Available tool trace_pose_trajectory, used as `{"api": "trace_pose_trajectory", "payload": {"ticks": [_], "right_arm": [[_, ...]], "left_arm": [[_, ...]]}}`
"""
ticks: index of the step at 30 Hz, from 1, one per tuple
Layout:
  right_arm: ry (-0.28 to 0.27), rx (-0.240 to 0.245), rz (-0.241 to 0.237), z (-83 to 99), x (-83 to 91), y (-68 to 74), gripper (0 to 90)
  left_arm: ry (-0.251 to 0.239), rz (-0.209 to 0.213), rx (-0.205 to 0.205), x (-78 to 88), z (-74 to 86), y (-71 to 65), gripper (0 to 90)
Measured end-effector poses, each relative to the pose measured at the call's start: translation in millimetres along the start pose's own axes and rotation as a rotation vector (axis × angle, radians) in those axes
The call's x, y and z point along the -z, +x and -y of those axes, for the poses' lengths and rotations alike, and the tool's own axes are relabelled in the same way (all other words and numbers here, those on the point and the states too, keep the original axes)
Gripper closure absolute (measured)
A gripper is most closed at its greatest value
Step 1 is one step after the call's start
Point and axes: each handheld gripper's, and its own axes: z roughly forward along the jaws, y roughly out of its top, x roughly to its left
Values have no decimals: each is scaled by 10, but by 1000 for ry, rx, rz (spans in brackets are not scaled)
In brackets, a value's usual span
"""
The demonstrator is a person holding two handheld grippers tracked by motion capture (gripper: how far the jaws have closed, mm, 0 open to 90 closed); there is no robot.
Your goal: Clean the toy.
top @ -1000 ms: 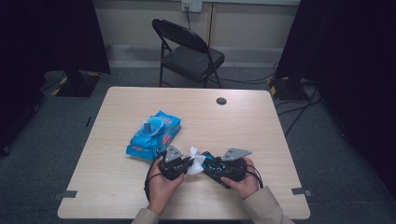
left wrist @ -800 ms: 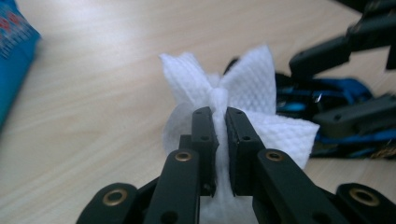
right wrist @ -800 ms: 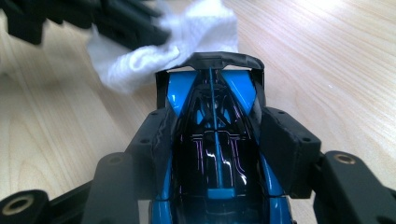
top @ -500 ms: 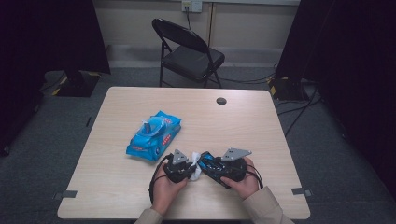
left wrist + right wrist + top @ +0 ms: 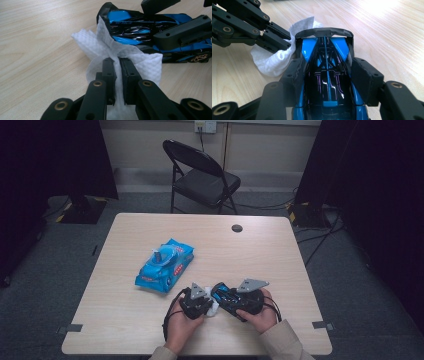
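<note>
A blue and black toy car (image 5: 327, 50) lies low over the table near its front edge, with my right gripper (image 5: 328, 67) shut on its body from both sides. A crumpled white wipe (image 5: 95, 45) presses against the car's end (image 5: 130, 25). My left gripper (image 5: 117, 61) is shut on that wipe; its jaws have just been closing with the wipe between them. In the high view the left gripper (image 5: 207, 306) and right gripper (image 5: 221, 296) meet tip to tip, with the wipe (image 5: 213, 308) and the car (image 5: 229, 298) between the hands.
A blue pack of wipes (image 5: 165, 265) with its lid up lies on the wooden table (image 5: 280, 260), left of and beyond the hands. A round cable hole (image 5: 237, 228) sits near the far edge. A black folding chair (image 5: 200, 175) stands behind the table.
My left gripper has shifted a little to the right with the wipe, bringing it against the car's end. The right gripper and the car have stayed put.
</note>
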Motion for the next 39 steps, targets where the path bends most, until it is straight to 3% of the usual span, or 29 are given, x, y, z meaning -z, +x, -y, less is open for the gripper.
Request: {"api": "trace_pose_trajectory", "payload": {"ticks": [9,15,18,22,28,36,39], "right_arm": [[2,-1,-1,1,3,-2,445],[-1,-1,2,0,-1,3,445],[-1,1,2,0,-1,4,445],[-1,-2,1,4,2,2,445],[-1,2,3,-1,-4,5,446],[-4,-2,2,3,-3,3,446],[-4,-2,1,4,-2,1,445]], "left_arm": [[11,7,-6,16,8,-52,831],[22,51,-26,7,9,-134,837],[27,54,-51,-19,-8,-198,837],[28,69,-46,-22,-7,-210,837],[35,108,-96,-67,-19,-378,840],[32,149,-94,-109,-20,-490,840],[34,146,-98,-122,-27,-537,840]]}}
